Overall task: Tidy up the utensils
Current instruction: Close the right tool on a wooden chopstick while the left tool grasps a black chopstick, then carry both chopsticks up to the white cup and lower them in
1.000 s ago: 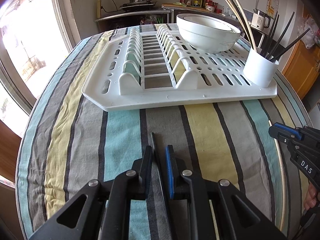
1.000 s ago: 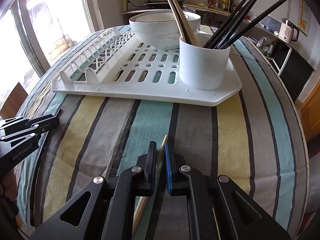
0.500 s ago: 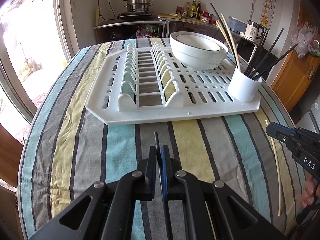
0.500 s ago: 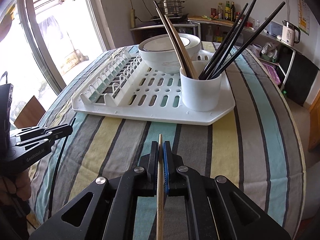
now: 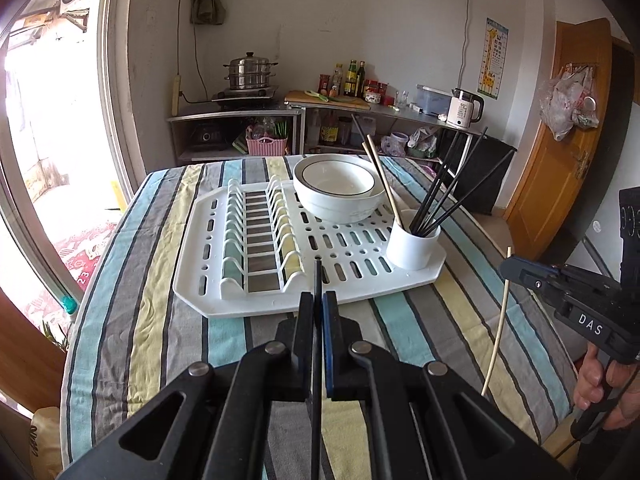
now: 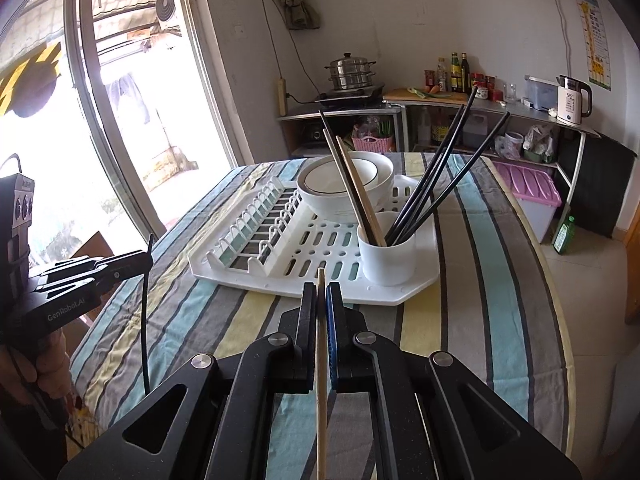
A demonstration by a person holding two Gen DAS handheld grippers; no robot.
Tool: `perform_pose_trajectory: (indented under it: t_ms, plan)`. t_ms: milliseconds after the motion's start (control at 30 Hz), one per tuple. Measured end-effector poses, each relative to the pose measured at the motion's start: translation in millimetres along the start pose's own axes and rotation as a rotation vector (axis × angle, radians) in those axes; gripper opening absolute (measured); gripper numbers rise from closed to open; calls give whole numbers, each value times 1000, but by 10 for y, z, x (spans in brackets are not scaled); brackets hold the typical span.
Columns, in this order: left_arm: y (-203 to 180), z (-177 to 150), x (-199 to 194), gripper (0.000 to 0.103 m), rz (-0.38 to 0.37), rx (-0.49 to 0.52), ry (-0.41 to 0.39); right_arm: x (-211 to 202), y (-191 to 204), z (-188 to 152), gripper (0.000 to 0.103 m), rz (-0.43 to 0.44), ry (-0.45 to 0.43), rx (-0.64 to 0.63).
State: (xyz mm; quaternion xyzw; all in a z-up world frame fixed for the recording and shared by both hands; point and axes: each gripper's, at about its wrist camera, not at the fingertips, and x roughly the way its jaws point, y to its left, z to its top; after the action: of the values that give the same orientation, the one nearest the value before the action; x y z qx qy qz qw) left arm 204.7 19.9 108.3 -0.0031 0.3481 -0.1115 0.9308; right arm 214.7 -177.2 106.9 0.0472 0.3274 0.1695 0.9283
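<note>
tilting downward above table: left hand-held gripper (image 5: 319, 312) pinching black chopstick (image 5: 317, 280), right hand-held gripper (image 6: 321, 304) pinching wooden chopstick (image 6: 320, 360).

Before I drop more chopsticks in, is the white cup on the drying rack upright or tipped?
Upright. The white cup stands on the drying rack, mouth up, chopsticks leaning out.

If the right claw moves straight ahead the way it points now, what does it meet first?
Probably the near edge of the white plastic dish rack, left of the white cylindrical cup. The right claw grips a pale wooden chopstick, whose tip leads. Depth is uncertain.
</note>
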Motion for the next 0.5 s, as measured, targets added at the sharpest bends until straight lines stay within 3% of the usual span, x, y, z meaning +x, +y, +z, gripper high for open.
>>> perform_pose_trajectory:
  t_ms: [500]
  plan:
    - [-209, 185, -360, 4, -53, 14, -95, -369, -67, 113, 4, 1, -91, -8]
